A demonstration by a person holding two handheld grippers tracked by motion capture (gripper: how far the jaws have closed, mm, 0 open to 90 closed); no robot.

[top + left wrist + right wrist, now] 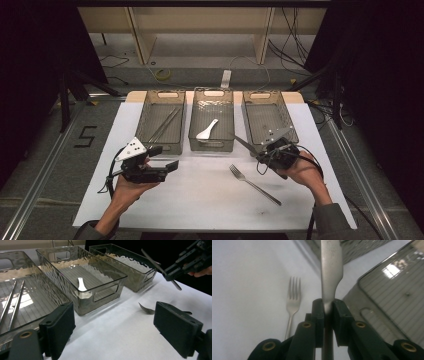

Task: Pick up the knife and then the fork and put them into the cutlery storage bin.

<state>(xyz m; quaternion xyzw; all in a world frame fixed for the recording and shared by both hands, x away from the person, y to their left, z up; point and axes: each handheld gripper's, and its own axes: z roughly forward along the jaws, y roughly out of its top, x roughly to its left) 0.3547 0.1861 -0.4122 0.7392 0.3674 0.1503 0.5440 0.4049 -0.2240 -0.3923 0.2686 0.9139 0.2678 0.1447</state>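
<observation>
knife [245, 145] being clenched by right gripper [262, 156], carried just off right bin's [285, 114] near corner, likely for sorting | left gripper [162, 157] being held released, idle | fork [254, 184] lying nearer than that bin

knife [329, 277]: silver | fork [254, 184]: silver | spoon [207, 131]: white | bins [212, 145]: smoky grey, rippled walls (ribbed floors) | table cover [200, 195]: white | right gripper [327, 305]: black, brass rivets

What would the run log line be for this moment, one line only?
right tongs: shut on knife, lifted near right bin | left tongs: open, nothing held | fork: on table | spoon: middle bin
</observation>
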